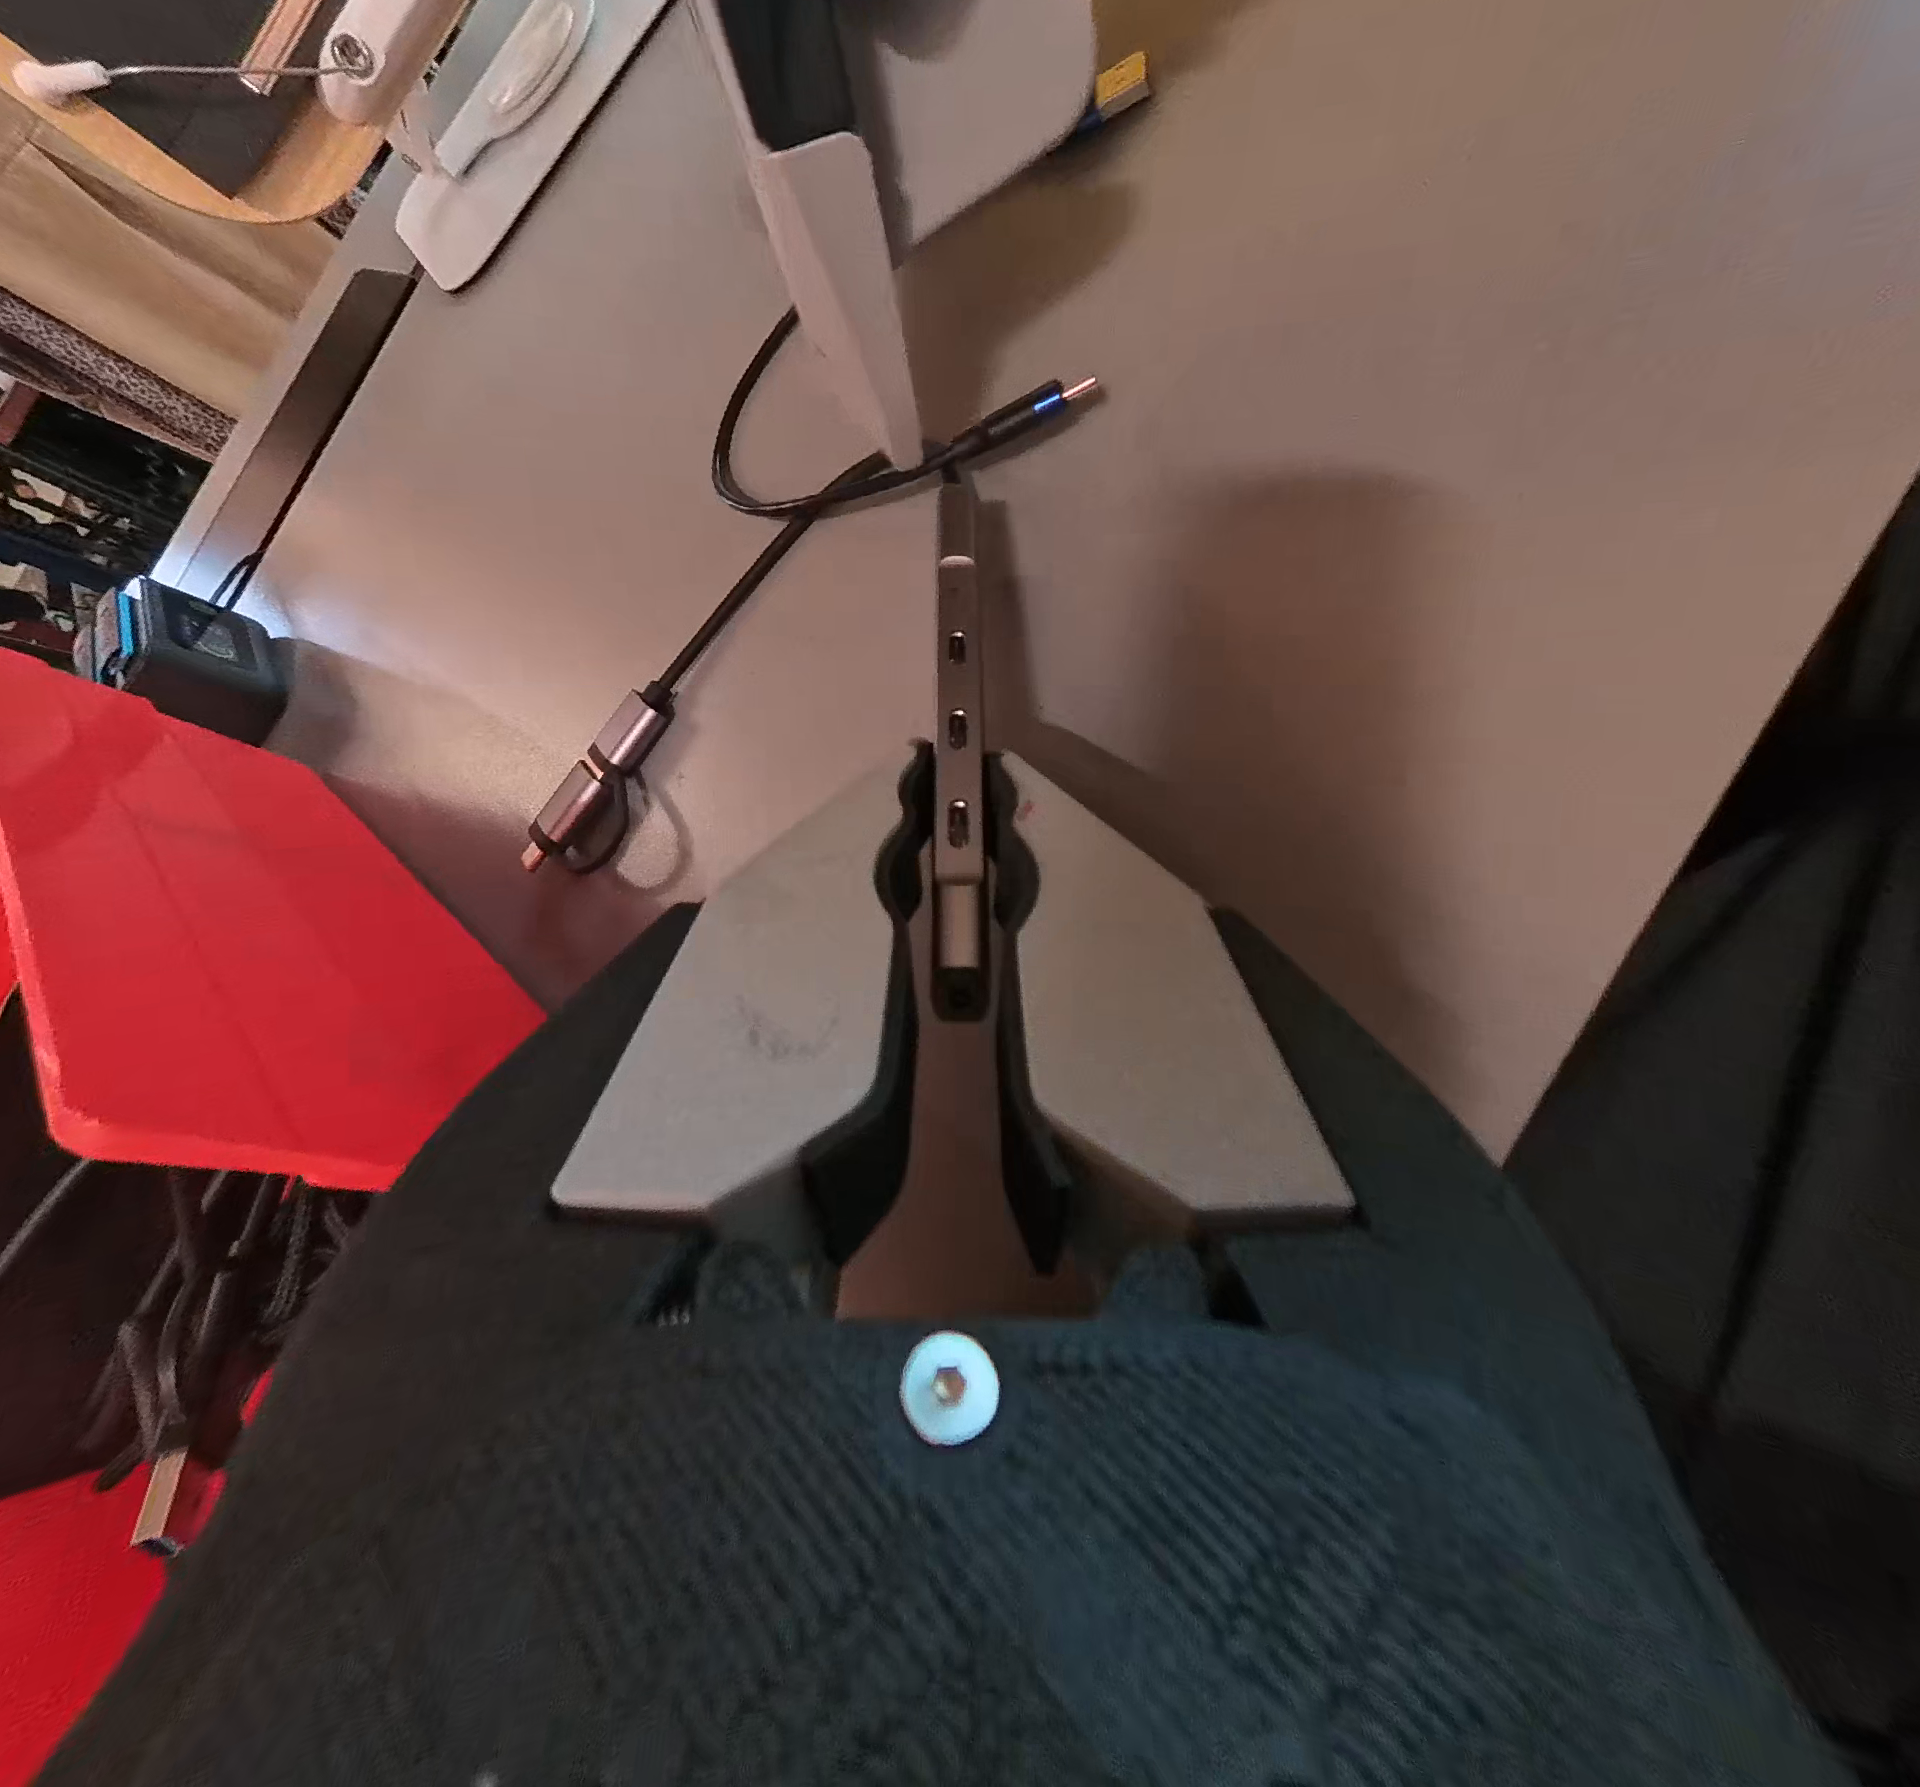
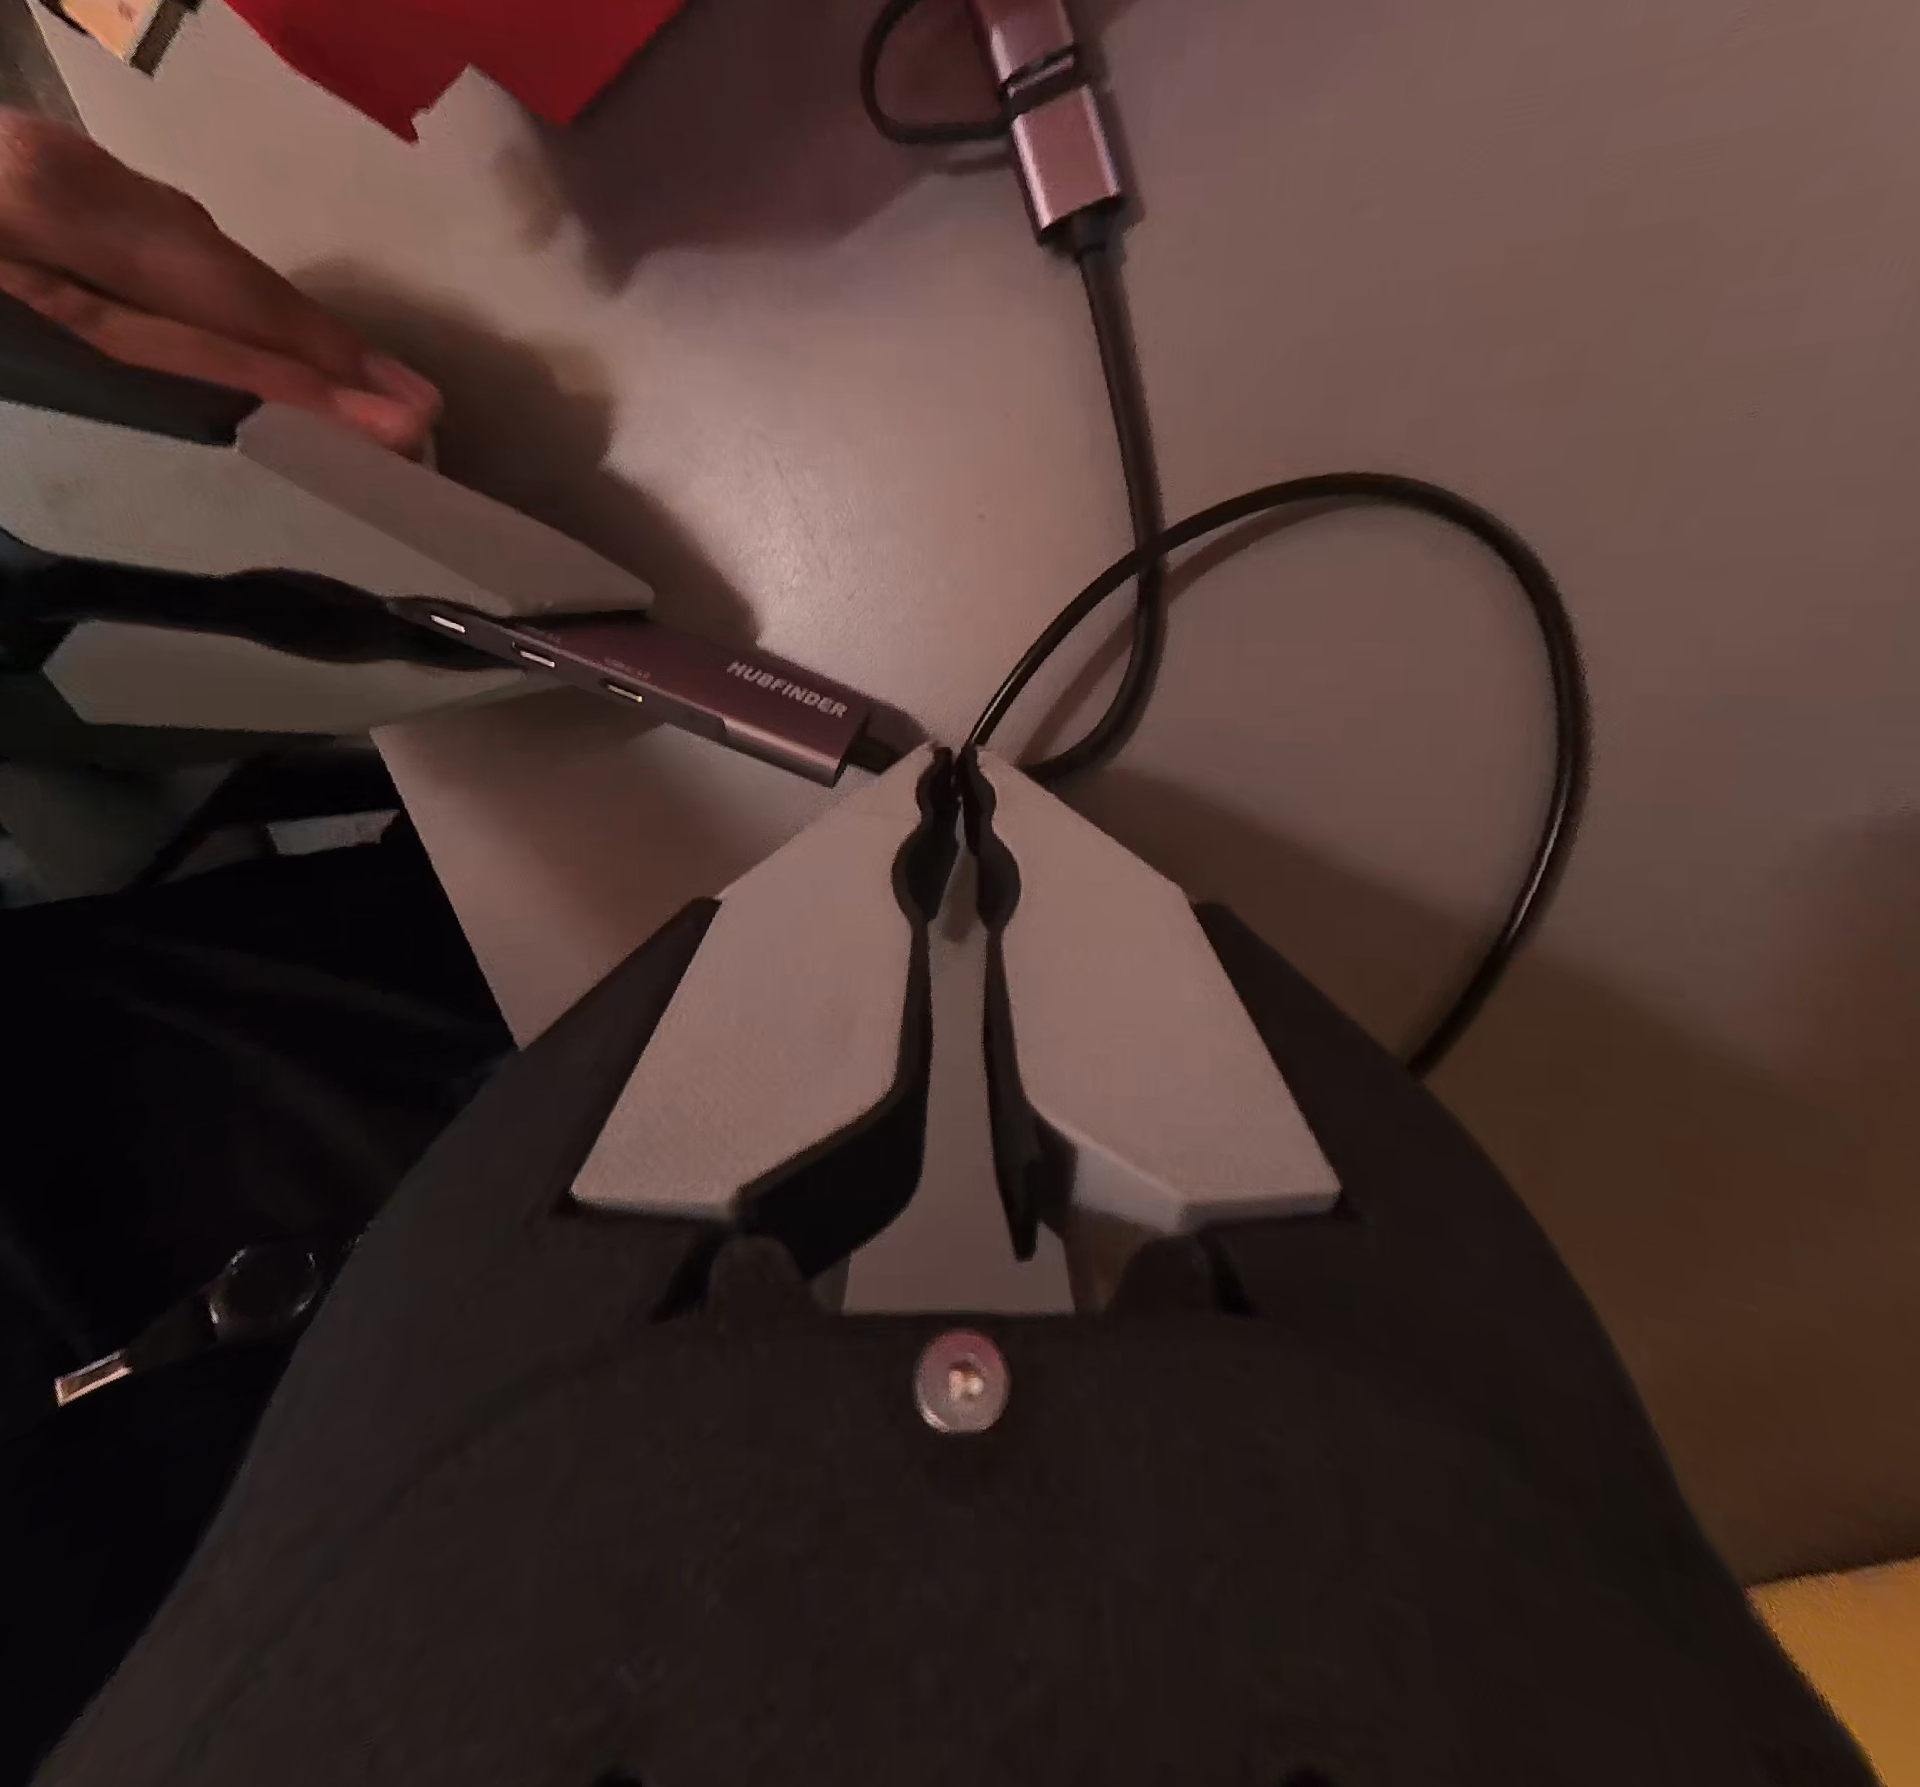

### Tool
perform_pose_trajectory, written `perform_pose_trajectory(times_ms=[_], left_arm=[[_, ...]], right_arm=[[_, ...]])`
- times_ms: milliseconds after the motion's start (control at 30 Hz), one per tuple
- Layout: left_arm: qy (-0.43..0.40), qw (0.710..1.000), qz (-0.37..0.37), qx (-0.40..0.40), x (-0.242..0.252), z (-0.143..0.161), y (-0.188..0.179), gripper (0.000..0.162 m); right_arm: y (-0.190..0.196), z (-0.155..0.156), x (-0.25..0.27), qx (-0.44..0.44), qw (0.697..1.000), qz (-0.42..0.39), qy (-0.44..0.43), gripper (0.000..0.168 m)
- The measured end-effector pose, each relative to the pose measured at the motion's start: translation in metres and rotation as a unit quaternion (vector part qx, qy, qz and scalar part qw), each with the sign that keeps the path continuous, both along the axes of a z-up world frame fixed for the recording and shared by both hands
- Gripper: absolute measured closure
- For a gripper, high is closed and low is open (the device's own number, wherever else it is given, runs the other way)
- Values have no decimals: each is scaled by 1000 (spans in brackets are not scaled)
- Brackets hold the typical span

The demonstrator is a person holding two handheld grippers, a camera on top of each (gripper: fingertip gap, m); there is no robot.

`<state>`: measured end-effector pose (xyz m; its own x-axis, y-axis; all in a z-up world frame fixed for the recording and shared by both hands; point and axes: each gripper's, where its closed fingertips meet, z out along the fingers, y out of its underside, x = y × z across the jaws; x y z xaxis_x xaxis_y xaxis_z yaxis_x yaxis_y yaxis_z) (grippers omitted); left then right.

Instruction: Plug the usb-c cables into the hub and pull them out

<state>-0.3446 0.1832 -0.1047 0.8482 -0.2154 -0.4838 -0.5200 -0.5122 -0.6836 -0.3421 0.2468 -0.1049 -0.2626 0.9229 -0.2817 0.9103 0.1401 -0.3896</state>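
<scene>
L claw (image 1: 958, 802) pinched hub (image 1: 958, 698) on edge, ports up for access | R claw (image 2: 951, 776) pressed together on black cable (image 2: 1351, 501) nr hub end | free usb-c plug (image 1: 1044, 402) on bench (image 1: 1455, 283), unplugged | adapter plug (image 1: 597, 792) lay apart

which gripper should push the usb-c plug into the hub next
Right, probably. The right gripper is shut on the black cable near the hub, while the left gripper is clamped on the hub, steadying it.
</scene>
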Motion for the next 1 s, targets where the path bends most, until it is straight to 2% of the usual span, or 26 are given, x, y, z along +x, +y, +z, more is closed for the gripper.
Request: perform_pose_trajectory(times_ms=[167, 667, 833, 1000], left_arm=[[-3, 1000, -2, 1, 1, 0, 0, 155], [-8, 1000, -7, 0, 1, 0, -1, 155], [-11, 1000, -8, 0, 0, 0, -1, 155], [-20, 1000, -4, 7, -2, 3, -1, 155]], right_arm=[[-1, -2, 10, -3, 999, 15, -29, 168], [-4, -11, 16, -104, 992, 21, -72, 160], [-7, -11, 17, -95, 993, 34, -64, 165], [-15, -2, 17, -122, 991, 42, -36, 165]])
